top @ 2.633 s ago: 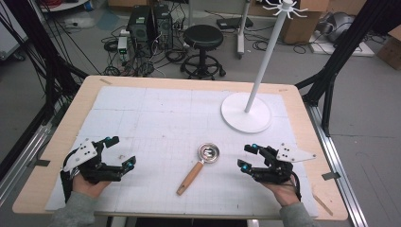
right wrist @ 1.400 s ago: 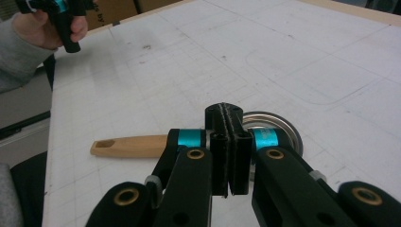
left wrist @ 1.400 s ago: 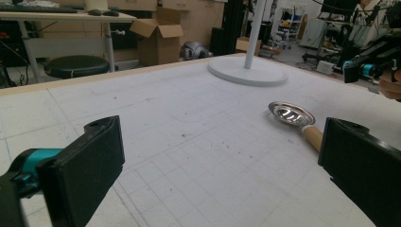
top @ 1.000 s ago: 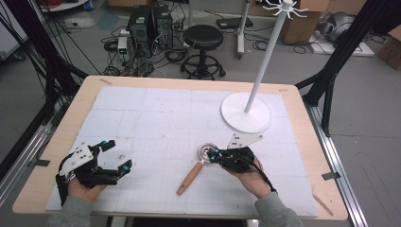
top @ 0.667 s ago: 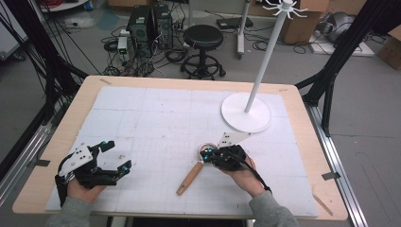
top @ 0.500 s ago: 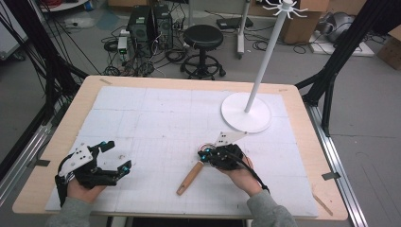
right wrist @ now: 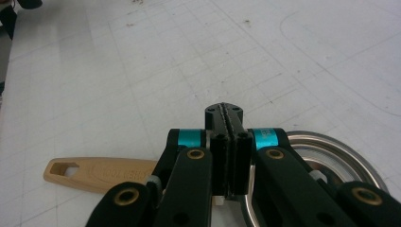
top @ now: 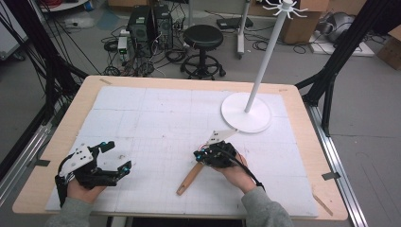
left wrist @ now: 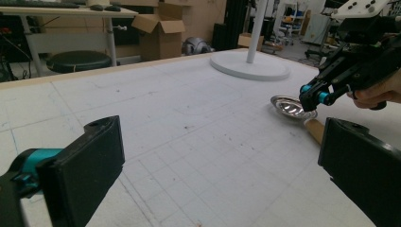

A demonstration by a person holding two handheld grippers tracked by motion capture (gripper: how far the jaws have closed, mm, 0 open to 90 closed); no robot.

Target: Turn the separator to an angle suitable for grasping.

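Two grippers over the worktop [top: 156,101]: the right gripper [right wrist: 226,156] clenched above a wooden-handled strainer [right wrist: 101,174], the left gripper [left wrist: 213,165] spread wide.

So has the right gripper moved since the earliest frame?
Yes. The right gripper went left from the table's right edge to the wooden-handled metal strainer.

Strainer [right wrist: 331,156]: bright polished metal rim, glossy, lower right of frame. Its handle [right wrist: 99,174]: pale wood, smooth, matt, lower left. Right gripper [right wrist: 226,142] fingers [right wrist: 218,156]: matt black plastic, with brass-looking rivets and teal bands. Counter [top: 156,118]: white matt sheet, scuffed, faint grid; raw wood edge.
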